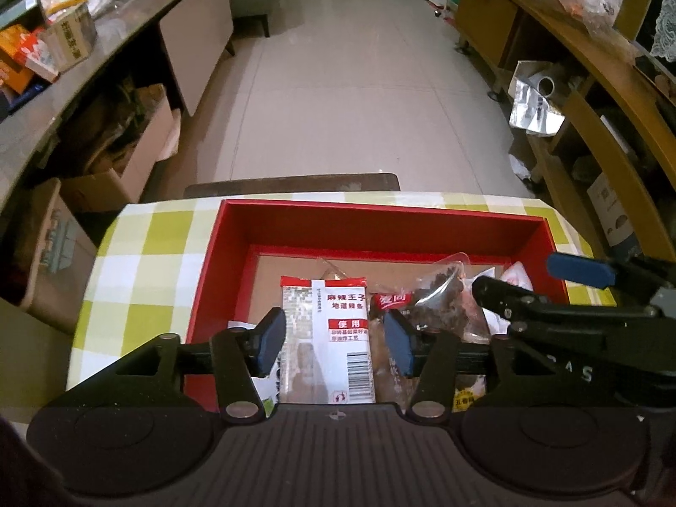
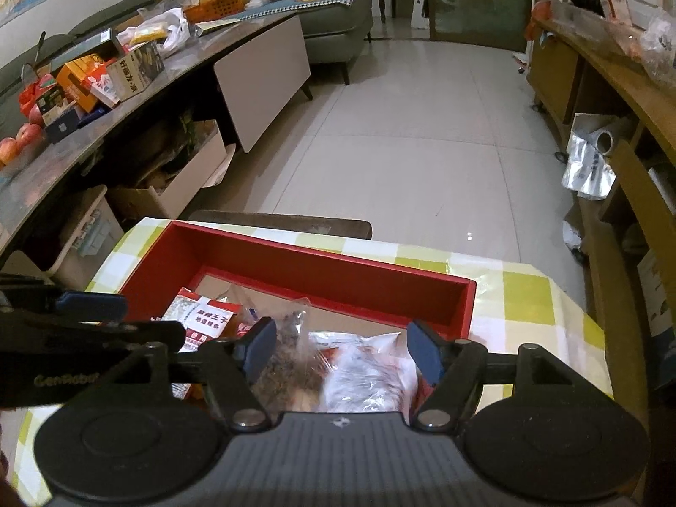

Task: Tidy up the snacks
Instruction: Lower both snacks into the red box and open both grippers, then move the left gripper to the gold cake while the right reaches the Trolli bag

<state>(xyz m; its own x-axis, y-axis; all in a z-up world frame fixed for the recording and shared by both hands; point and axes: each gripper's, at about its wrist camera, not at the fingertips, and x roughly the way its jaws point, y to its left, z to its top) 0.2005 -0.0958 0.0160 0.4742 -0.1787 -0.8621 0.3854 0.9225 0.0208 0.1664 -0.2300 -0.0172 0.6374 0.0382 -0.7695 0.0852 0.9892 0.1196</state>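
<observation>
Snacks lie heaped in the red box (image 1: 219,262) on the checked worktop (image 1: 139,253). Left gripper (image 1: 333,344) has its fingers apart, straddling the white spicy-strip packet (image 1: 327,338), whose long axis runs six to twelve o'clock, untouched by either pad. At three o'clock, the right gripper (image 2: 342,348) stands parted over a clear bag of dark snacks (image 2: 287,363) and a silver-red packet (image 2: 367,376), gripping neither.

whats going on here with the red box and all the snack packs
A person is sorting snacks with two handheld tools. Several packets already lie in the red box on the checked tablecloth. The left tool is over a white spicy-strip packet, the right tool over a clear bag of dark snacks; both look open, gripping nothing.
</observation>
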